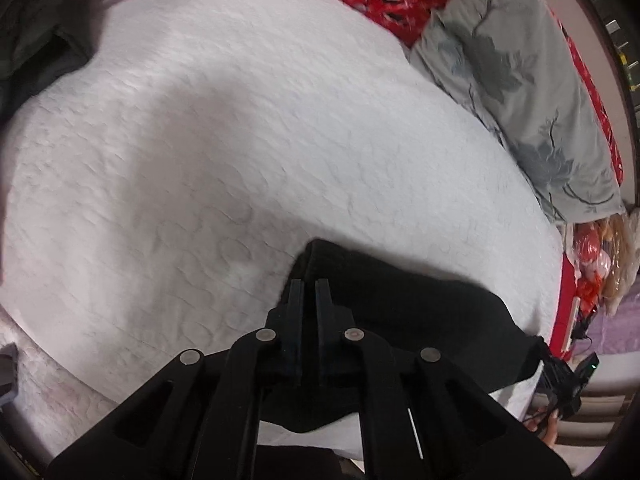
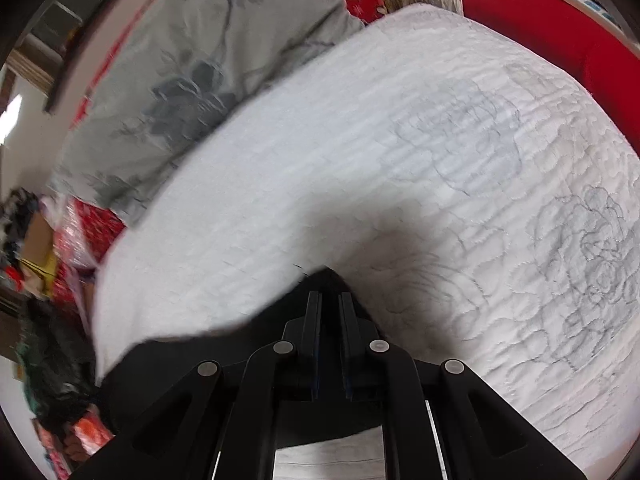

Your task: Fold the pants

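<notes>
The black pants are lying on the white quilt, their near part hidden behind both grippers. The left gripper and the right gripper are each pinching a pants edge, jaws nearly closed. Beyond the pants, a grey pillow is looking blurred.

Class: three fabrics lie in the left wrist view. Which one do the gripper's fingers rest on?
The black pants, under the left gripper; unlike the white quilt and grey floral pillow, they are plain black.
</notes>
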Action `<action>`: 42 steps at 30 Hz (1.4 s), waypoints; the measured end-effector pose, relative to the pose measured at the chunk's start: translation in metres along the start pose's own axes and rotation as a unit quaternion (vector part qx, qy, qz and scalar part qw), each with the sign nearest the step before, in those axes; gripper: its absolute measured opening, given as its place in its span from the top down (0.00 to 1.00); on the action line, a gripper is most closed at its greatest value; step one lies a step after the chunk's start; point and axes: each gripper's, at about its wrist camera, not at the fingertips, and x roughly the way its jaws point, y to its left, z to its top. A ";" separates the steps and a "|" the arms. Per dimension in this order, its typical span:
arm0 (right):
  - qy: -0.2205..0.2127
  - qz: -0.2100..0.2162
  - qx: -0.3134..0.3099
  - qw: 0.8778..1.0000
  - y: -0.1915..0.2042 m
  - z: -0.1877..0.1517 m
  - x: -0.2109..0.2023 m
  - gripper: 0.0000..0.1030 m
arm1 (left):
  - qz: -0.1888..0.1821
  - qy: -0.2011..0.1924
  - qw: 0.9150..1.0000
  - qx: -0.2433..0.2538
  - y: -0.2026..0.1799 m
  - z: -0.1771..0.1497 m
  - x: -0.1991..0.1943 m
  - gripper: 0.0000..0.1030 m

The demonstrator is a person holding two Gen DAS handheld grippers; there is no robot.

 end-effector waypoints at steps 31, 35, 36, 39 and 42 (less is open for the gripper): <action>0.046 0.100 0.147 0.983 -0.066 -0.061 -0.025 0.54 | -0.093 0.051 0.991 -0.076 0.009 -0.076 0.016 0.57; 0.049 0.115 0.185 0.975 -0.069 -0.063 -0.012 0.50 | -0.077 0.059 0.991 -0.096 0.015 -0.074 0.029 0.57; 0.049 0.117 0.188 0.974 -0.067 -0.062 -0.008 0.50 | -0.077 0.058 0.990 -0.104 0.015 -0.072 0.031 0.57; 0.041 0.108 0.189 0.975 -0.060 -0.058 0.002 0.50 | -0.072 0.052 0.989 -0.117 0.015 -0.066 0.035 0.57; 0.027 0.088 0.184 0.979 -0.053 -0.053 0.005 0.68 | -0.059 0.050 0.989 -0.130 0.013 -0.062 0.035 0.80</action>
